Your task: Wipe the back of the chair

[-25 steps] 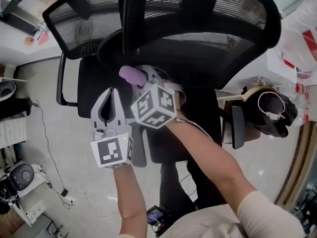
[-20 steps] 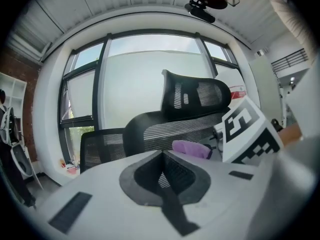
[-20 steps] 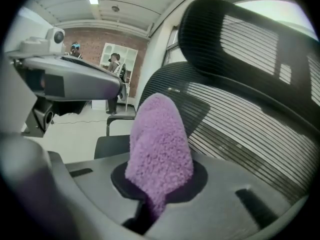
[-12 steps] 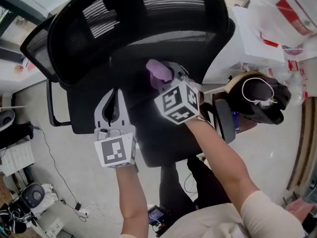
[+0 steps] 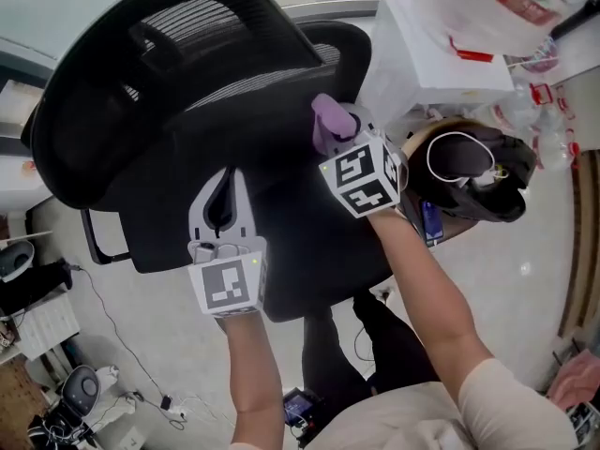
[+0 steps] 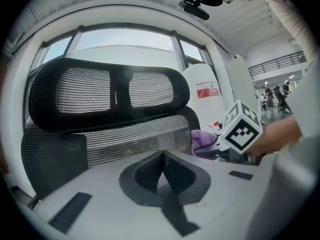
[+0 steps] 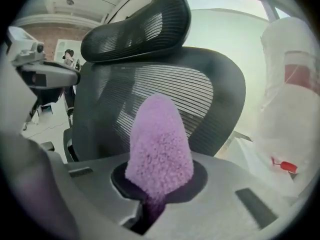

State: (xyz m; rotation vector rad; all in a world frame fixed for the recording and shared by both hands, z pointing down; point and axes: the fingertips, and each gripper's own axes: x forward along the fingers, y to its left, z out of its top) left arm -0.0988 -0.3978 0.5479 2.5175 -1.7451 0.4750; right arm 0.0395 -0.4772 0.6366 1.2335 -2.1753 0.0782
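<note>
**At the chair's back: cloth pinched on the right, left tongs closed on nothing**

Beside the right edge of the black mesh office chair (image 5: 234, 111) you hold the right gripper (image 5: 337, 137). Its jaws are pressed on a fluffy purple cloth (image 7: 160, 149), which stands up between them like a rounded cone. In the right gripper view this cloth covers the middle of the ribbed back panel (image 7: 210, 99), so you cannot tell whether it touches the mesh or only hovers before it. From the head view, the cube with square markers (image 5: 361, 174) hides most of the jaws, and only the top of the cloth shows.

Your left gripper (image 5: 225, 176) points at the chair lower and more to the left. Its jaws are pressed together with nothing between them. Through the small gap behind the tips, only the stripes of the mesh show in the left gripper view.

The curved headrest (image 6: 110, 91) sits above the back panel. From the head view it covers much of the panel, and the chair's base is hidden under the seat and your arms.

A white plastic bag with red print (image 5: 450, 36) lies just right of the chair, cut off by the frame. Below it sits a dark object with a white cord (image 5: 478, 172), which is hard to identify.
</note>
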